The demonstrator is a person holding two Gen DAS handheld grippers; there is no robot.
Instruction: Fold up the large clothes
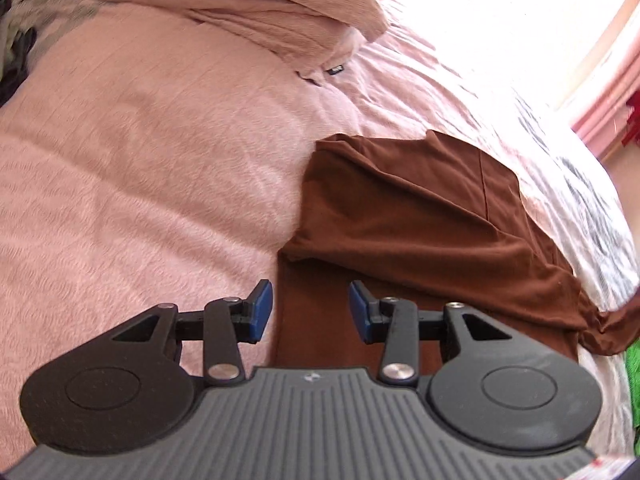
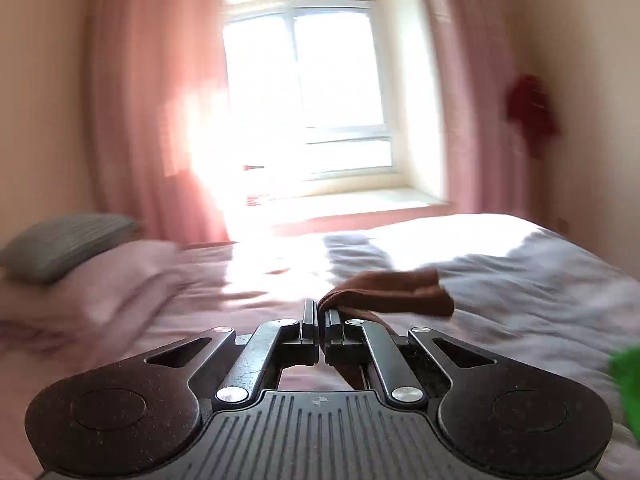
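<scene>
2 grippers work over a bed point(image 1: 140, 168). Left gripper point(image 1: 310, 312) hangs with its jaws partly open and empty above the folded brown garment point(image 1: 400, 216) lying on the pink cover. Right gripper point(image 2: 321, 320) has its jaws clamped on a brown fold.

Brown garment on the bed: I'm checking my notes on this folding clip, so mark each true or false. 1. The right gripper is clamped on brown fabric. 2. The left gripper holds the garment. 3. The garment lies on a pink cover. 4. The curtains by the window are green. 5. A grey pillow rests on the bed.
1. True: the right gripper is shut on a fold of the brown garment.
2. False: the left gripper is open above it, nothing between its pads.
3. True: it lies on the pink cover.
4. False: the curtains are pink.
5. True: grey pillow, on a pink one.
</scene>
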